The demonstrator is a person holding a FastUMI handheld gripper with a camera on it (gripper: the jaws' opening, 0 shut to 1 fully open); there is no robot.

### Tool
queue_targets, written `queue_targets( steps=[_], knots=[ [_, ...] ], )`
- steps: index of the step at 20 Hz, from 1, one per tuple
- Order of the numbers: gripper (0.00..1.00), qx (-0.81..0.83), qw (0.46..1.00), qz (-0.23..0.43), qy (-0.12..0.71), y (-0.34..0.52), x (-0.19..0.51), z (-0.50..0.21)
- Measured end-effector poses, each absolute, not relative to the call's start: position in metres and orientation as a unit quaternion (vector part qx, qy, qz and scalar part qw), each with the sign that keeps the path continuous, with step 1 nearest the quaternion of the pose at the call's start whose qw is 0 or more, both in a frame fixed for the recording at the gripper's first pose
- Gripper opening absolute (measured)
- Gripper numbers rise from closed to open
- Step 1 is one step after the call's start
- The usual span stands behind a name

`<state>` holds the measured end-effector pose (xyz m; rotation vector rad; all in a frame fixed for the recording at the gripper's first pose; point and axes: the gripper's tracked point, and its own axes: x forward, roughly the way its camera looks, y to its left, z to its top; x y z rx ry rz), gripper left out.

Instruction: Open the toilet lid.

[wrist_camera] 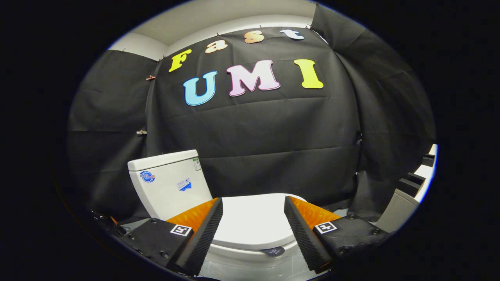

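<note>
The gripper (253, 220) hangs with its 2 fingers spread apart, the closed toilet lid (254, 220) lying flat between them, untouched.

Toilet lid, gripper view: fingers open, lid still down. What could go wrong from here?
1. The toilet lid lies flat and closed between the open fingers; its front edge looks thin and smooth, so a shallow grip could slip off as it is lifted.
2. The gripper sits level with the lid top, not under the lip, so closing here may pinch nothing.
3. The tank stands close behind; a fast swing could bang the lid into it.
</note>
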<state>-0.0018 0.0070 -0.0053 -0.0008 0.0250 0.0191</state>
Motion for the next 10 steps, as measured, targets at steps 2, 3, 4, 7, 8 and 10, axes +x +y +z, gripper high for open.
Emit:
queue_targets(
  steps=[2,3,4,7,8,10],
  knots=[
    [0.98,0.000,1.000,0.009,0.013,0.0080,-0.0023,-0.0056],
    [0.98,0.000,1.000,0.009,0.013,0.0075,-0.0020,-0.0057],
    [0.98,0.000,1.000,0.009,0.014,0.0069,-0.0022,-0.0062],
    [0.98,0.001,1.000,0.007,0.016,0.0055,-0.0018,-0.0067],
    [0.98,0.002,1.000,0.007,0.017,0.0046,-0.0013,-0.0071],
    [0.98,0.002,1.000,0.005,0.020,0.0032,-0.0008,-0.0088]
  ],
)
